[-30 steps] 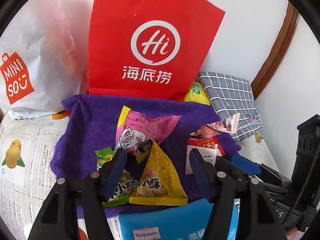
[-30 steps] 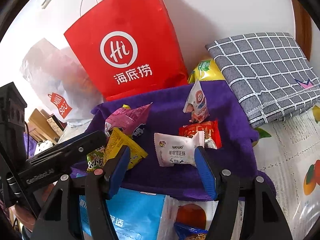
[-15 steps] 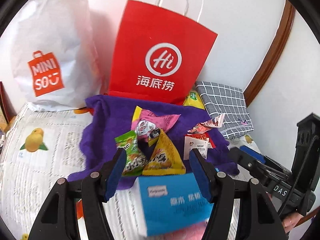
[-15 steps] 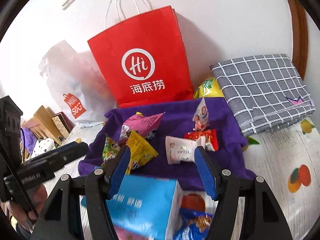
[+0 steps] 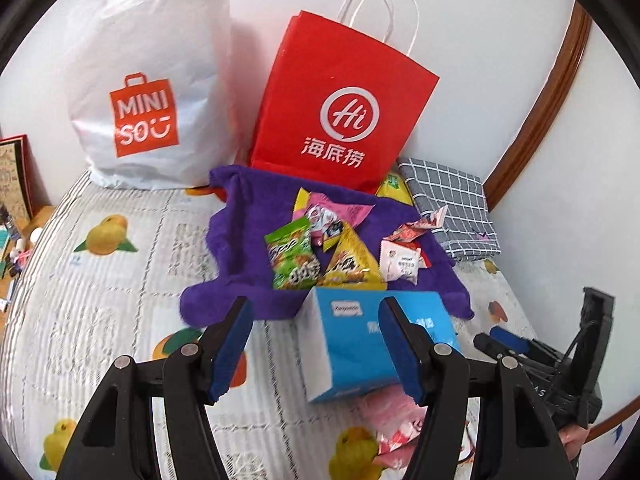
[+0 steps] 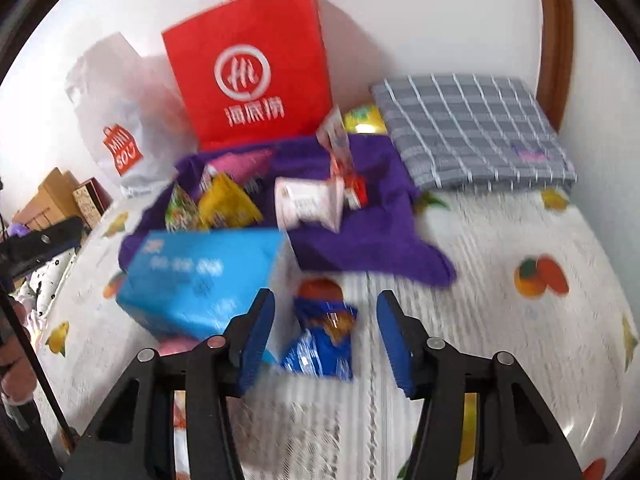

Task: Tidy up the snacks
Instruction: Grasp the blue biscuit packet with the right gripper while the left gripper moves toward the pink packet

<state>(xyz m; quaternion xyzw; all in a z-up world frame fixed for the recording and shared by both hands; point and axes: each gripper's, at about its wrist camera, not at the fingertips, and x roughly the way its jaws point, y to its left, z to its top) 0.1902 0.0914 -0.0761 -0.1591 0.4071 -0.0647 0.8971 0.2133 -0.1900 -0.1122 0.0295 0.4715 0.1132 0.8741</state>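
Snacks [image 5: 320, 248] lie on the purple cloth [image 5: 248, 224], beyond both spread, empty jaws; the right gripper [image 6: 326, 336] (closing) hovers over a blue packet [image 6: 324, 340] beside the cloth.

Right wrist view blurred; blue box [image 5: 360, 344] hides pink packet [image 5: 394, 420].

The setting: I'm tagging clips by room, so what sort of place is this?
Probably a bedroom at home: snacks lie on a fruit-print quilt, beside a folded checked cloth, with shopping bags against a plain wall.
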